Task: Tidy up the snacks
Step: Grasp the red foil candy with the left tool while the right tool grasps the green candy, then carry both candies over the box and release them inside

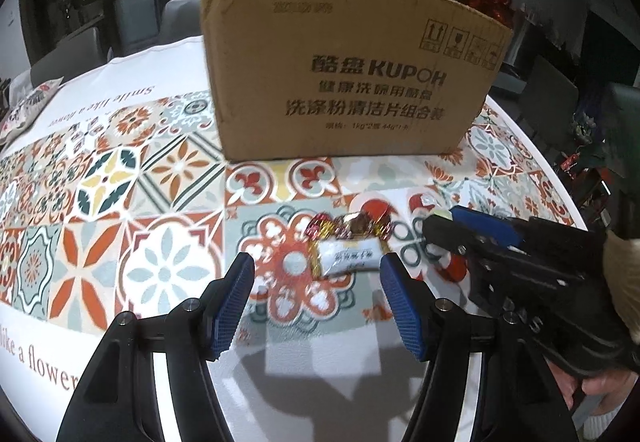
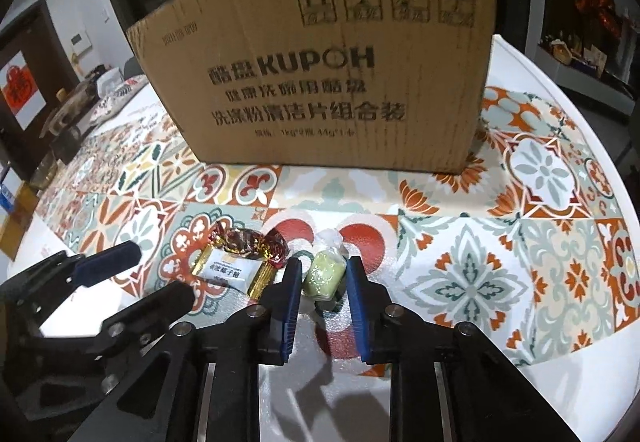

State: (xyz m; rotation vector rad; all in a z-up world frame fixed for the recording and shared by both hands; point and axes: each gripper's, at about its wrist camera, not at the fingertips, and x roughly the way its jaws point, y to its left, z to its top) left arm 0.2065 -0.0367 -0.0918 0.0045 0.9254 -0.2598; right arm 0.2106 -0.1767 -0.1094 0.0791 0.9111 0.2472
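Observation:
A cardboard box (image 1: 344, 66) (image 2: 328, 70) stands at the back of the patterned table. A white-and-gold snack packet (image 1: 348, 258) (image 2: 232, 269) lies in front of it, with a red-and-gold wrapped candy (image 1: 352, 225) (image 2: 252, 242) touching its far side. My left gripper (image 1: 318, 274) is open, just short of the white packet. My right gripper (image 2: 322, 274) has its jaws around a pale green candy (image 2: 325, 274), which rests on the table; the jaws stand close on each side of it. The right gripper also shows in the left wrist view (image 1: 440, 218), and the left gripper in the right wrist view (image 2: 156, 270).
The tablecloth (image 1: 132, 178) has colourful tile patterns. Patterned bags (image 1: 28, 106) lie at the far left edge. Dark chairs and furniture stand behind the table. Clutter sits at the far left (image 2: 72, 110) in the right wrist view.

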